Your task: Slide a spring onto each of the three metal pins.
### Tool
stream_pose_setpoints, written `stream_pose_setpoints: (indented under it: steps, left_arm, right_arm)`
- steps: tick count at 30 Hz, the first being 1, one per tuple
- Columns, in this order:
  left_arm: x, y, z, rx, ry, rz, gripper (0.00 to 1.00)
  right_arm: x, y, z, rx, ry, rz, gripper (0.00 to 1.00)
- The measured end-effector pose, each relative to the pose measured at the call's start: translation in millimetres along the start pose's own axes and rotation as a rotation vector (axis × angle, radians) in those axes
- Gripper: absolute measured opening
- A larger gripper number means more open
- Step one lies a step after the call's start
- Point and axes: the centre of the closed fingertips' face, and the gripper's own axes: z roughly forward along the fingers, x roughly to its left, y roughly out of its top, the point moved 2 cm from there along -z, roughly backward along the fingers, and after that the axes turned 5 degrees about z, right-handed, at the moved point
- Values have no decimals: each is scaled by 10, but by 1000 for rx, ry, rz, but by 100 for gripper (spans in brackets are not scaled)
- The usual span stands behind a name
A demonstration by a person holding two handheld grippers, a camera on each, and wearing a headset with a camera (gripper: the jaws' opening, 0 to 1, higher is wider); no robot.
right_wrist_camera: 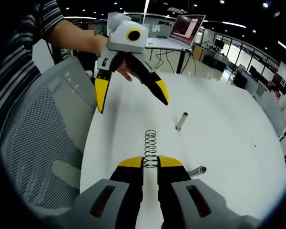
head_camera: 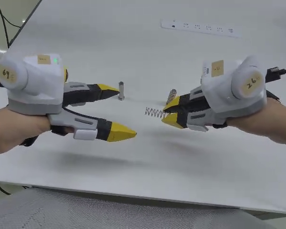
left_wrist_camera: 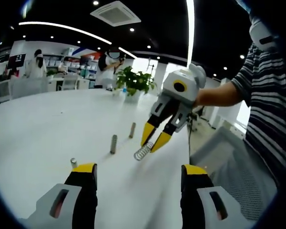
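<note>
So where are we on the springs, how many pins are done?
Done: one pin already looks coiled with a spring. In hand: the right gripper is shut on a spring, held level. Left: the bare pin near the open left gripper. The far pin is too small to judge.

The table [head_camera: 190, 162] is smooth, matt white. The spring [head_camera: 155, 112] is thin, bright metal wire; the pin [head_camera: 121, 90] is dull grey metal. The chair [right_wrist_camera: 43, 129] is grey woven mesh.
</note>
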Motion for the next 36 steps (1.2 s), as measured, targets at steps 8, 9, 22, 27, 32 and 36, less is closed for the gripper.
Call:
stream_pose_setpoints:
  steps: [8, 9, 22, 27, 32, 36]
  left_arm:
    - [-60, 3, 170, 20, -50, 32, 55]
    - [-60, 2, 186, 23, -52, 39, 52]
    - [-117, 79, 403, 1, -100, 51, 29]
    - [-126, 109, 434, -17, -109, 38, 23]
    - [-152, 124, 460, -24, -122, 33, 18]
    - [-161, 131, 470, -27, -127, 33, 12]
  right_arm:
    - [7, 15, -32, 3, 8, -31, 8]
    - [3, 17, -36, 2, 8, -32, 8]
    - [28, 48, -118, -15, 15, -38, 8]
    - [43, 62, -132, -20, 17, -41, 8]
    - [44, 62, -136, -21, 21, -41, 8]
    - [35, 61, -147, -24, 22, -40, 8]
